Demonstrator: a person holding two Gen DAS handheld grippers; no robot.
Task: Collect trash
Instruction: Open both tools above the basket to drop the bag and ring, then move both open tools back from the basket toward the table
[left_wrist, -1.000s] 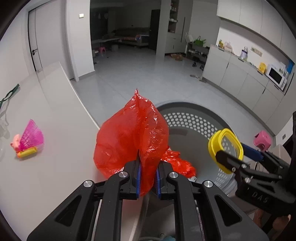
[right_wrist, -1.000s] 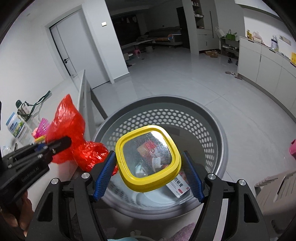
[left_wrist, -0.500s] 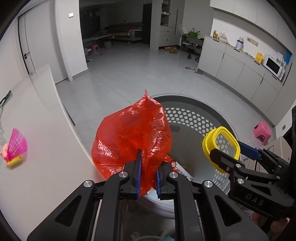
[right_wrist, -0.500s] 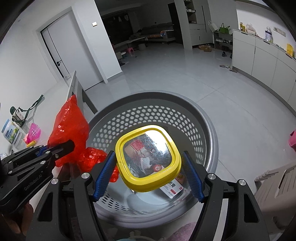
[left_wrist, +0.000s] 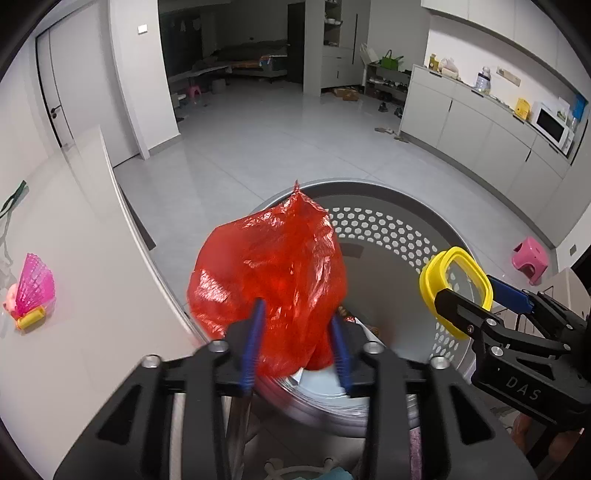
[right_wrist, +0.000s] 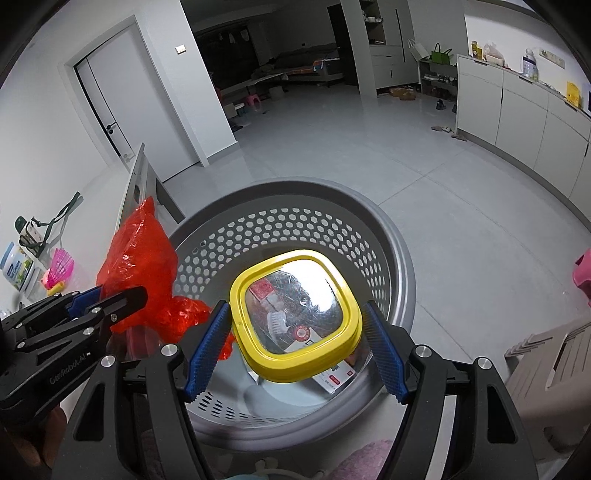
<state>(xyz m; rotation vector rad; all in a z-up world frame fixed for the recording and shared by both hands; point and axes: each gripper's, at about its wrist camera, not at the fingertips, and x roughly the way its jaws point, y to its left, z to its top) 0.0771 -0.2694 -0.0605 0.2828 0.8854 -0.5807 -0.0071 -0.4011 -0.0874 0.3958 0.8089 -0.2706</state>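
Left hand-held gripper (left_wrist: 295, 343) newly spread — one red bag (left_wrist: 269, 280) loose, right hand-held gripper (right_wrist: 295, 347) flanking one yellow lid (right_wrist: 295, 317).

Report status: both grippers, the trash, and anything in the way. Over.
Left gripper open, red bag loose between its fingers over the basket. Right gripper open around yellow lid, also over basket. Nothing in the way.

Pink stool (left_wrist: 530, 259), microwave (left_wrist: 551, 126), door (right_wrist: 110, 110)
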